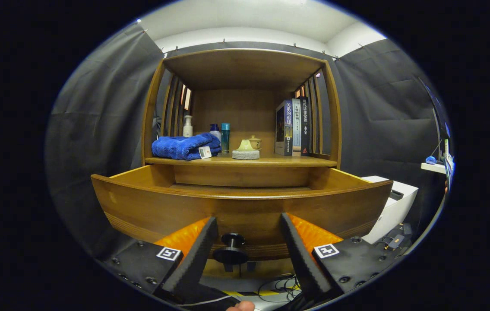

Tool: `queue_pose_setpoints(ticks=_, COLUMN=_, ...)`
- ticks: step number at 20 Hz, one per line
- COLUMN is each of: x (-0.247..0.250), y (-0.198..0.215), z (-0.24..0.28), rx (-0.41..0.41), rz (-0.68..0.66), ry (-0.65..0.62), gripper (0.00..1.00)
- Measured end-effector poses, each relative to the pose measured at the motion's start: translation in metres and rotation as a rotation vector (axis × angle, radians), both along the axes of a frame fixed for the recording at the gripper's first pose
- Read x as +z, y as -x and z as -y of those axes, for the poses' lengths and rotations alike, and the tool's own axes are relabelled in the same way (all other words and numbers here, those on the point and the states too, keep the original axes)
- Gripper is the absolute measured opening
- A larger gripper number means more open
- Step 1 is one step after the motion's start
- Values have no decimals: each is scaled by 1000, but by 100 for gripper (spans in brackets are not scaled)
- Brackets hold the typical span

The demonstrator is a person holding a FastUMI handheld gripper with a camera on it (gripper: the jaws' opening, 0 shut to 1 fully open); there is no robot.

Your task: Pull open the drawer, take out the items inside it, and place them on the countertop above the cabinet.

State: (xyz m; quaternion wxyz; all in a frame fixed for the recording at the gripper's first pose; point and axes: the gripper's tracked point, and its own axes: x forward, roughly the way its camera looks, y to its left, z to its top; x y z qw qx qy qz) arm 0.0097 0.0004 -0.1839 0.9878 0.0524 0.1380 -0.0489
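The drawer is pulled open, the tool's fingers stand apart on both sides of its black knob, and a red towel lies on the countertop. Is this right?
Not fully. In the gripper view the towel on the countertop is blue, not red. The rest holds: the drawer is pulled open, and the tool has its fingers apart on both sides of the black knob.

We read 关系的重建 on leftmost book (286,127) | square coded markers on gripper (249,218) | fingers apart, flanking drawer knob (232,251)

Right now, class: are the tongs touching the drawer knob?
Apart. The gripper view shows the tongs open, the knob between the fingers with a clear gap on each side.
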Motion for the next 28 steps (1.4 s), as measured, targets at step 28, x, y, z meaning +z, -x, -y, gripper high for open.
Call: queue_pose_setpoints(ticks=28, x=-26, y=-154, z=20, rx=31, rz=0, ry=4, gripper=96)
